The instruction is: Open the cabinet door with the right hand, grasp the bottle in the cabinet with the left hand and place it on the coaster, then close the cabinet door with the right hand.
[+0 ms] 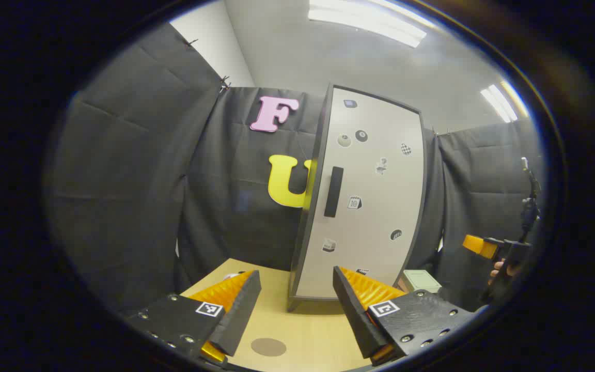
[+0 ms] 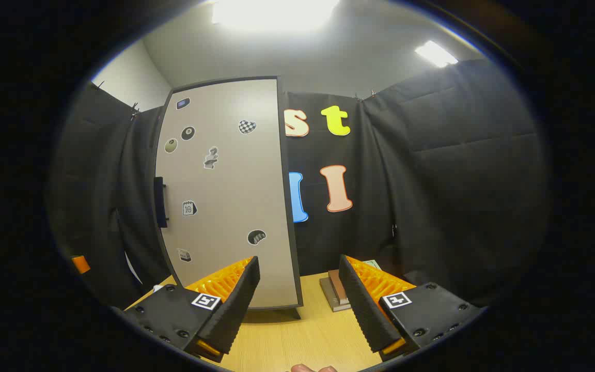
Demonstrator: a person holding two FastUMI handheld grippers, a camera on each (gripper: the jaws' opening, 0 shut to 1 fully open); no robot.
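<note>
A booth hung with black cloth encloses a pale wooden counter (image 1: 308, 330), lit by ceiling light panels overhead. One tall cabinet (image 1: 364, 196) stands upright on the counter, its single light-grey door shut flat in a dark frame, so whatever is inside cannot be seen. The door carries one dark vertical handle (image 1: 333, 191) near its left edge in the left gripper view, and eight small stickers can be counted scattered over the door in that view. One round brownish coaster (image 1: 268, 346) lies flat on the counter, in front of the cabinet and well apart from it, just ahead of the left tool (image 1: 294, 305) and between its two fingers, which stand spread apart with nothing between them. A small pale green box (image 1: 420, 281) sits on the counter just beside the cabinet's right lower corner. In the right gripper view the right tool (image 2: 297, 302) hovers low over the counter, facing the cabinet door, its two fingers likewise parted and empty. Behind its right finger a small stack of what look like two flat books (image 2: 334, 292) rests on the counter near the cabinet's right side. A fingertip (image 2: 310, 368) shows at the bottom edge of that view.
</note>
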